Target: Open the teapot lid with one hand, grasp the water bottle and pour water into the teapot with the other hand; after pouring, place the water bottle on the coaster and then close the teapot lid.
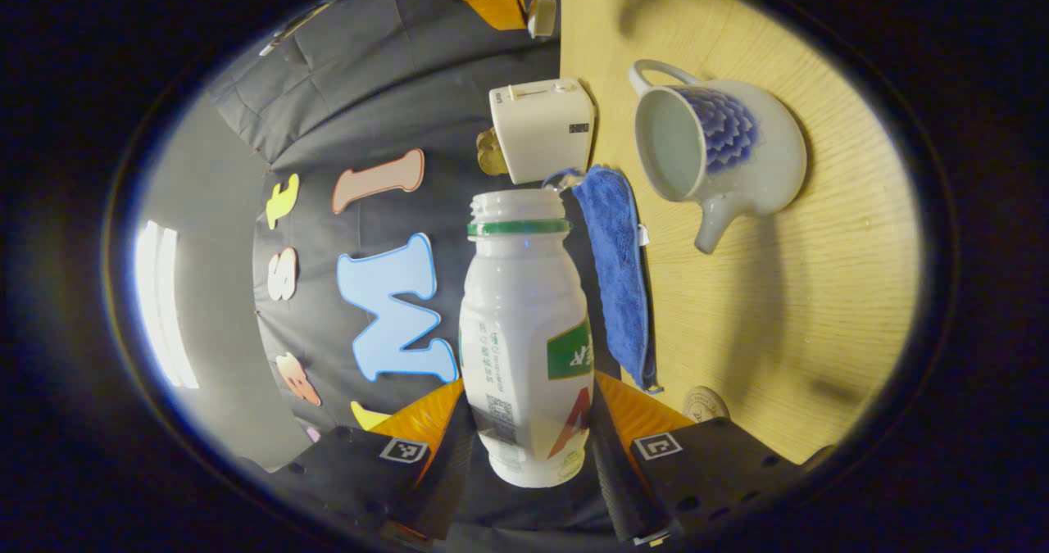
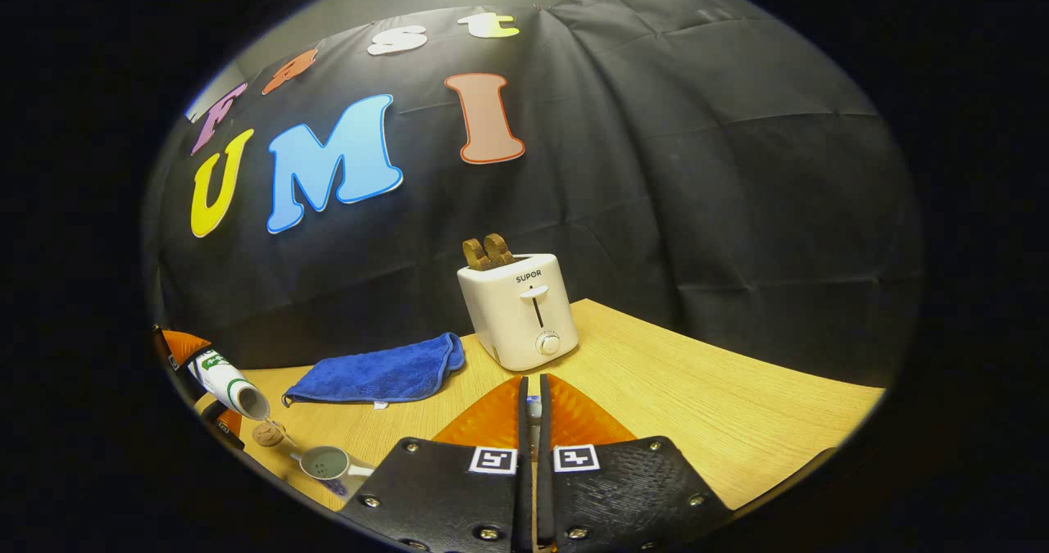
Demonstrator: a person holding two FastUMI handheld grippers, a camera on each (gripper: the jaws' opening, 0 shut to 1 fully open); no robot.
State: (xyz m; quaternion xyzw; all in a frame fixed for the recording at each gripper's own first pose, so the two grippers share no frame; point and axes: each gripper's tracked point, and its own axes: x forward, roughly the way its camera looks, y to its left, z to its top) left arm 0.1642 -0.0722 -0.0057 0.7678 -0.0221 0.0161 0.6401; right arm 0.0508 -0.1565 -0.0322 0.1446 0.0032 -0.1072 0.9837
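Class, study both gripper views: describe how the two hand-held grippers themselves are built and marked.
Each hand-held gripper, left and right, has two broad, flat, dark bodies, each bearing a small square black-and-white tag near its front. Round screws dot the right one's bodies. No cables or sleeves are visible.

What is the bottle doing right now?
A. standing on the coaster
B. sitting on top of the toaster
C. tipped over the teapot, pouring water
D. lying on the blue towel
C: the left claw holds the bottle tilted, and the right gripper view shows water running from its mouth toward the open teapot.
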